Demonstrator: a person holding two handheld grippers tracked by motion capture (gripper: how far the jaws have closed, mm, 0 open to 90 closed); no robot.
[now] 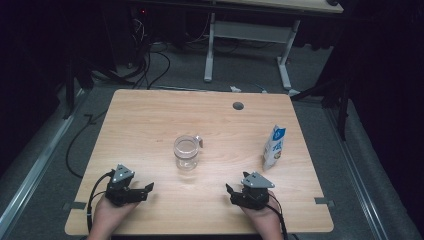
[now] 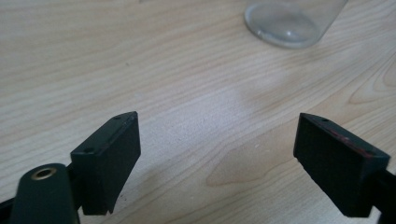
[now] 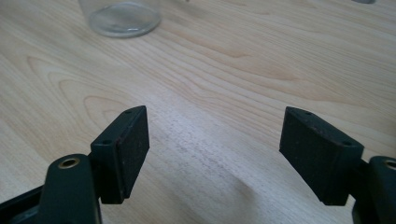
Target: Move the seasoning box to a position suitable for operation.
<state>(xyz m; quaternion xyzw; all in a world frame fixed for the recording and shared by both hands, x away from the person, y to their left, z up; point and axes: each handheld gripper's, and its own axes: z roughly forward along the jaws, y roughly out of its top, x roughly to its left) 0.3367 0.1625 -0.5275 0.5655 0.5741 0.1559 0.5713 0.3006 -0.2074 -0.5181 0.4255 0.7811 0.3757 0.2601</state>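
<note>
Counter [image 1: 150,120]: bare wood, carries everything. Both claws rest at its near edge, jaws wide, nothing between them.

Carton [image 1: 274,147]: upright, long axis vertical, ahead and to the right of the right claw [image 1: 239,193], well apart from it. Likely light, walls soft; a hard squeeze would dent it. Best taken across the flat sides at mid-height.

Jar [image 1: 186,152]: clear glass, upright, mouth up, long axis vertical, about midway between the claws and ahead of both. Sits ahead-right of the left claw [image 1: 142,191], ahead-left of the right one. In the left gripper view its base [image 2: 288,21] lies beyond the right jaw; in the right gripper view [image 3: 120,16] beyond the left jaw. Looks empty. Judged stiff, slippery, fragile, moderately heavy. Grip across the body below the rim, square on. A small clasp or tab sticks out at the rim on the far-right side; can't tell what it is.
</note>
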